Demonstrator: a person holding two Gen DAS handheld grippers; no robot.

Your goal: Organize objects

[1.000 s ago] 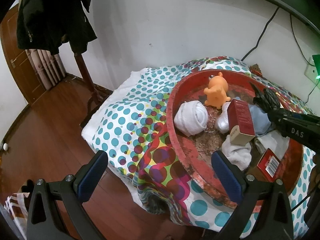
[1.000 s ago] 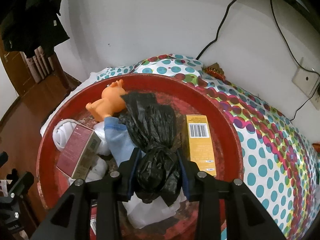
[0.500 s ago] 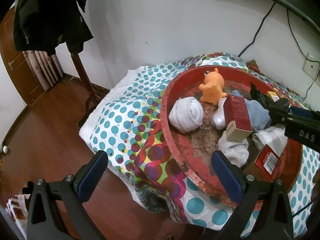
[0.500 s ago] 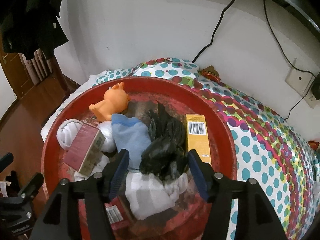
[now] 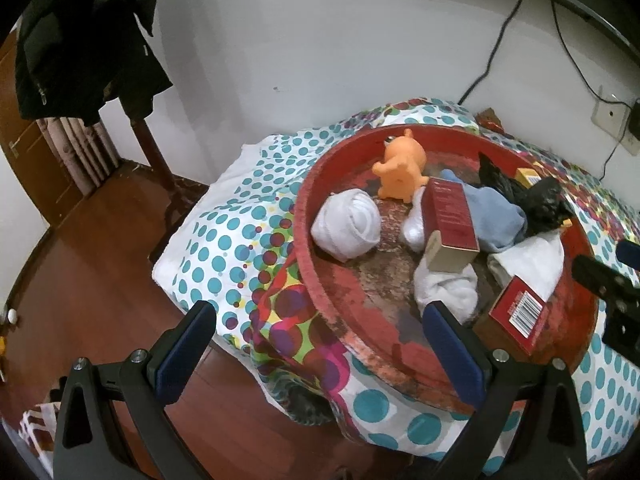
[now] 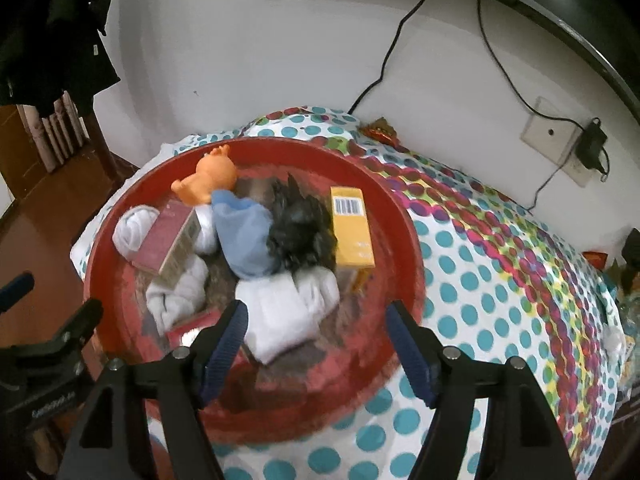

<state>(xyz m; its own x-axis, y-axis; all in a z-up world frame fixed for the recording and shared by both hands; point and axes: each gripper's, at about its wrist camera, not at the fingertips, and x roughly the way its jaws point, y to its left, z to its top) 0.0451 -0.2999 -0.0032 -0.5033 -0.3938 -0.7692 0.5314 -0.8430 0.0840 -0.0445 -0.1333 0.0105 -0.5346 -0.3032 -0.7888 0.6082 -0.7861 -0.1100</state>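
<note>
A round red tray (image 6: pixel 404 216) (image 5: pixel 320 292) sits on the dotted bedspread. In it lie a crumpled black plastic bag (image 6: pixel 300 232) (image 5: pixel 536 200), an orange toy (image 6: pixel 210 180) (image 5: pixel 400 168), a blue cloth (image 6: pixel 244 236), a dark red box (image 6: pixel 164 240) (image 5: pixel 452 216), a yellow box (image 6: pixel 352 228), white socks (image 6: pixel 132 232) (image 5: pixel 348 224) and a white cloth (image 6: pixel 288 316). My right gripper (image 6: pixel 316 348) is open and empty above the tray's near edge. My left gripper (image 5: pixel 316 348) is open and empty, left of the tray over the bed's edge.
The dotted bedspread (image 6: pixel 500 280) runs to the right. A white wall with cables and a socket (image 6: pixel 552 136) stands behind. A dark coat (image 5: pixel 84 40) hangs on a stand at left, above the wooden floor (image 5: pixel 80 280). A second red box (image 5: pixel 516 312) lies near the tray's front.
My right gripper opened and let go of the black bag, which now lies in the tray, then drew back and up. My left gripper drifted slightly left.
</note>
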